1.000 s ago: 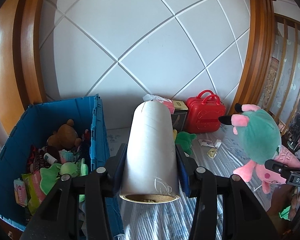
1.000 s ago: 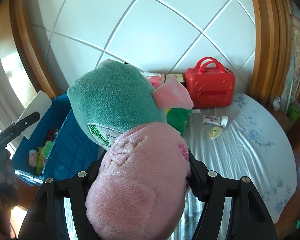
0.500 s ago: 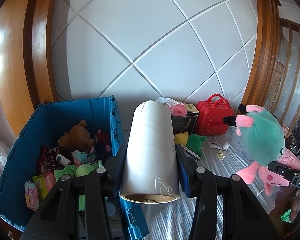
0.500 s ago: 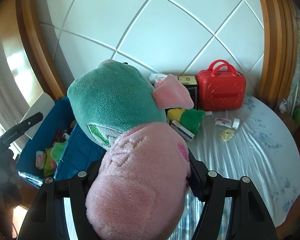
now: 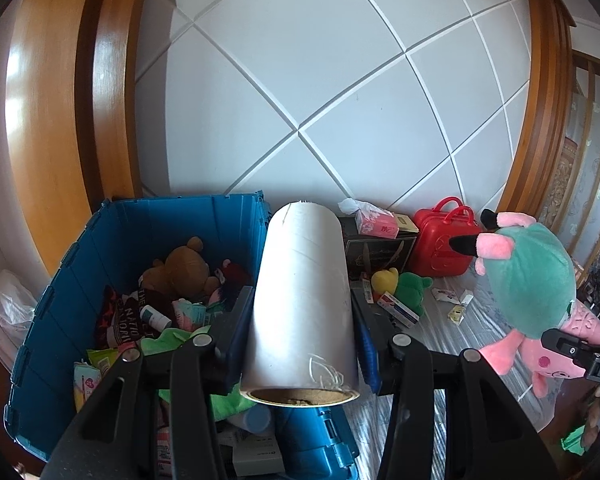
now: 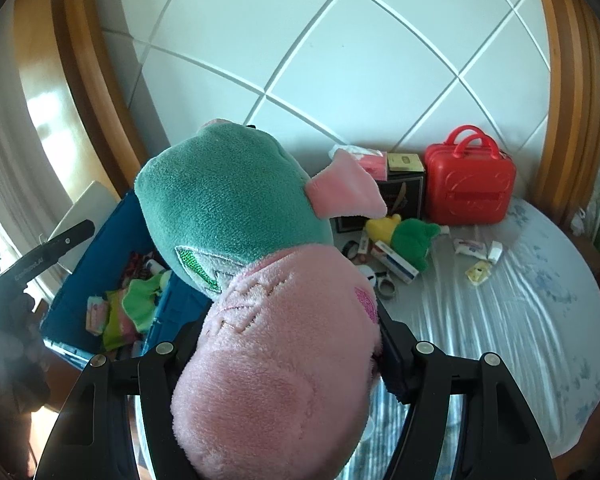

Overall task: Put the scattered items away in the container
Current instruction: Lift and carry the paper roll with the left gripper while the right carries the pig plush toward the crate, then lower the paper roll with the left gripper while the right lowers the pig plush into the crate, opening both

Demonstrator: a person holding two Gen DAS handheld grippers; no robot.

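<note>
Both grippers have drifted toward the crate [image 5: 112,248], which now fills more of the left view. Left gripper [image 5: 300,320] pinches a white roll [image 5: 302,300] over the crate's near right corner. Right gripper [image 6: 288,344] clamps a plush [image 6: 260,264], its arm reading "DAS".

Quick count: there was one blue crate [image 5: 132,224], one white roll [image 5: 302,300], one green-and-pink plush [image 6: 236,200], one red mini suitcase [image 6: 470,184], one brown teddy bear [image 5: 182,266], one small yellow-and-green plush [image 6: 404,234], two grippers. Smaller packets were too tiny to count properly.
</note>
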